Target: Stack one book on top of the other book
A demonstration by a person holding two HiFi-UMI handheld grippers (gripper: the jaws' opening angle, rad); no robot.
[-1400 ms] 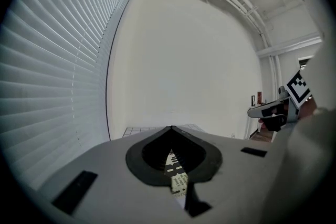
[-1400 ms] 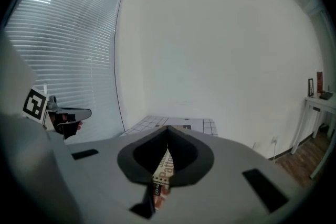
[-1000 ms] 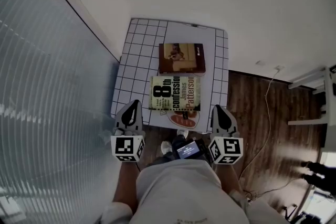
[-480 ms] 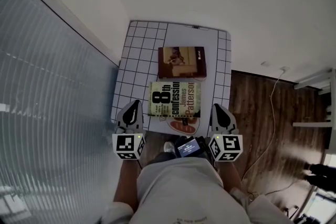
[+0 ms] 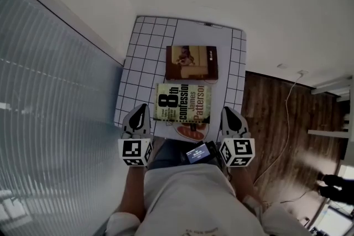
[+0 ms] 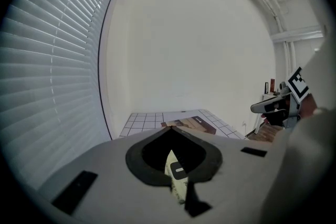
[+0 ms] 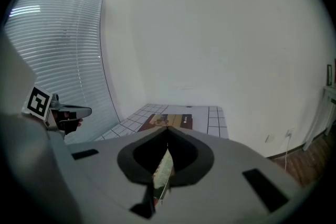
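Looking down in the head view, we see the left gripper [image 5: 139, 110] and right gripper [image 5: 228, 113] closed and empty, just outside the near book's [image 5: 182, 102] near corners. The far book [image 5: 192, 62] lies beyond on the table [image 5: 145, 47], much as a second ago. In the left gripper view, its own body hides the near book. In the right gripper view, likewise, only the far book shows ahead.
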